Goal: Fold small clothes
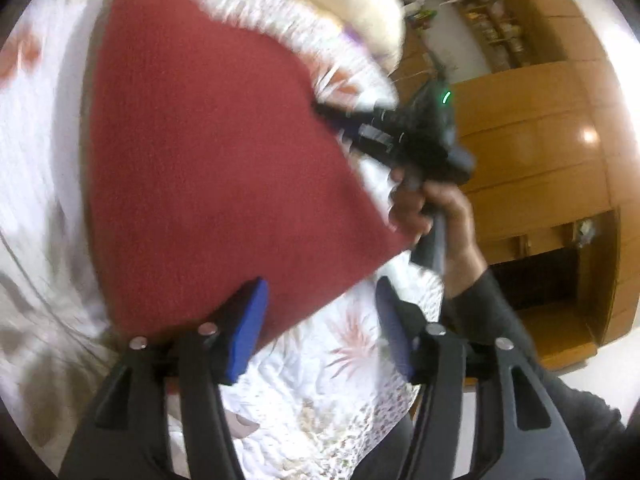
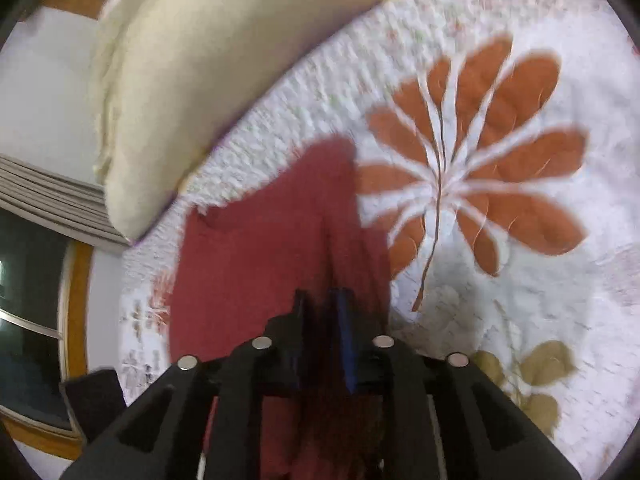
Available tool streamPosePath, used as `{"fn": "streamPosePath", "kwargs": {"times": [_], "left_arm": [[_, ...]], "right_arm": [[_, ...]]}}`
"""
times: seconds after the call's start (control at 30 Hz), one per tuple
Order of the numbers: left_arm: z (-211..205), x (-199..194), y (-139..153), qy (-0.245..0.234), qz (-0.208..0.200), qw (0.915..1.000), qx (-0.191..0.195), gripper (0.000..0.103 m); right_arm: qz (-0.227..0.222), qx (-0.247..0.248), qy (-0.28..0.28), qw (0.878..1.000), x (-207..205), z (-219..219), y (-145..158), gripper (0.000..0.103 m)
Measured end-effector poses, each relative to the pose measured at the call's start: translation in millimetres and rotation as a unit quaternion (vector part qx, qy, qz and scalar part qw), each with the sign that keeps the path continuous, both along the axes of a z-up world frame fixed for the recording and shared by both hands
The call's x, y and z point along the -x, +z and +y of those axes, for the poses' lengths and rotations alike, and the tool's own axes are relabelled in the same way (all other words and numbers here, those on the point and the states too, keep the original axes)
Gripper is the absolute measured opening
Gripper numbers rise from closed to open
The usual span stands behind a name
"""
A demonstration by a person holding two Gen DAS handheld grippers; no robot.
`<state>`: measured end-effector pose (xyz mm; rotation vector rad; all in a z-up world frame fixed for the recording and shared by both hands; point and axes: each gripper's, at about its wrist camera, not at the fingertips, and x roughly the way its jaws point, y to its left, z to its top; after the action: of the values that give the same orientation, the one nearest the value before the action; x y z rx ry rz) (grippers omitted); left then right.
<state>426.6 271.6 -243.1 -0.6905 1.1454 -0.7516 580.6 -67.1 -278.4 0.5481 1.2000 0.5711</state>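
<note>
Red cloth (image 1: pixel 208 168), a small knitted garment, lies spread on a white quilted bedspread (image 1: pixel 48 152) printed with orange leaf motifs; it fills the left and centre of the left wrist view, its lower edge reaching down between the fingers of the nearer tool. Left gripper (image 1: pixel 320 328): blue-padded jaws spread wide, nothing between them; the left pad overlaps the cloth's lower corner in the picture, though contact cannot be confirmed, and the right pad stands over bare bedspread. Right gripper (image 1: pixel 332 116), seen further right in the same view, meets the cloth's right-hand edge, held by a person's hand (image 1: pixel 436 216) in a dark sleeve (image 1: pixel 504 320). A cream pillow (image 1: pixel 352 0) lies at the head of the bed, and a wooden wardrobe (image 1: pixel 536 136) fills the right margin. In the right wrist view, the pillow sits upper left, the cloth runs down the centre, and the right gripper's jaws are pressed nearly together, pinching a gathered ridge of the cloth. A large orange leaf print (image 2: pixel 480 152) lies just right of the cloth. Both views are motion-blurred.
</note>
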Motion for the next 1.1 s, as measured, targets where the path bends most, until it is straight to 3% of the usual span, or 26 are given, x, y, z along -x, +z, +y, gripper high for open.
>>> {"fn": "streamPosePath", "kwargs": {"times": [0.07, 0.17, 0.27, 0.3, 0.33, 0.4, 0.47, 0.53, 0.63, 0.7, 0.73, 0.8, 0.87, 0.97, 1.1], "left_arm": [[15.9, -19.7, 9.0, 0.021, -0.002, 0.9997, 0.012, 0.064], [25.9, -62.7, 4.2, 0.037, 0.02, 0.9991, 0.004, 0.064], [27.7, -92.1, -26.6, 0.037, 0.06, 0.9956, -0.062, 0.056], [28.3, -96.5, -36.1, 0.043, 0.071, 0.9938, -0.074, 0.049], [30.7, -97.3, -41.8, 0.042, 0.072, 0.9936, -0.076, 0.044], [30.2, -100.4, -45.3, 0.032, 0.064, 0.9944, -0.078, 0.039], [33.3, -99.2, -44.6, 0.037, 0.066, 0.9943, -0.074, 0.039], [40.5, -94.8, -35.9, 0.052, 0.07, 0.9948, -0.054, 0.055], [37.6, -71.7, -3.3, 0.065, 0.024, 0.997, -0.035, 0.078], [25.1, -53.4, 5.0, 0.04, 0.014, 0.9991, 0.0, 0.08], [18.3, -47.5, 2.4, 0.031, 0.013, 0.9994, -0.013, 0.083], [7.5, -41.0, -13.5, 0.02, 0.014, 0.9962, -0.083, 0.084], [5.7, -39.3, -30.2, 0.018, 0.019, 0.9948, -0.098, 0.084], [15.3, -34.0, -16.2, 0.055, 0.036, 0.9954, -0.07, 0.087], [27.6, 3.8, 11.2, 0.063, -0.002, 0.9971, -0.042, 0.093]], "right_arm": [[-0.028, -0.039, 0.014, 0.999, 8.6, -1.4, 25.7, 0.019], [-0.024, -0.075, 0.091, 0.993, 23.5, 16.6, 39.8, 0.019], [0.004, -0.04, 0.149, 0.988, 34.7, 37.8, 18.6, 0.019], [0.01, -0.02, 0.154, 0.988, 35.8, 38.9, 8.9, 0.013], [0.023, -0.002, 0.155, 0.988, 35.1, 36.4, -9.2, 0.0], [0.053, -0.034, 0.131, 0.989, 29.2, 17.2, -32.8, 0.0], [0.051, -0.049, 0.099, 0.992, 29.1, 0.4, -27.7, 0.0], [0.026, -0.051, 0.094, 0.994, 39.8, -2.9, -6.6, 0.006], [-0.003, -0.091, 0.117, 0.989, 58.9, 3.8, 17.2, 0.006], [0.006, -0.105, 0.14, 0.985, 70.6, 14.7, 12.7, 0.008], [0.012, -0.095, 0.147, 0.984, 76.5, 16.0, 2.7, 0.007], [0.029, -0.059, 0.137, 0.988, 78.0, 17.9, -17.1, 0.006], [0.059, -0.075, 0.113, 0.989, 75.6, 5.9, -39.2, 0.0], [0.045, -0.042, 0.082, 0.995, 84.9, -6.4, -25.3, 0.005], [0.008, -0.085, 0.084, 0.993, 111.3, -22.7, 12.1, 0.014]]}}
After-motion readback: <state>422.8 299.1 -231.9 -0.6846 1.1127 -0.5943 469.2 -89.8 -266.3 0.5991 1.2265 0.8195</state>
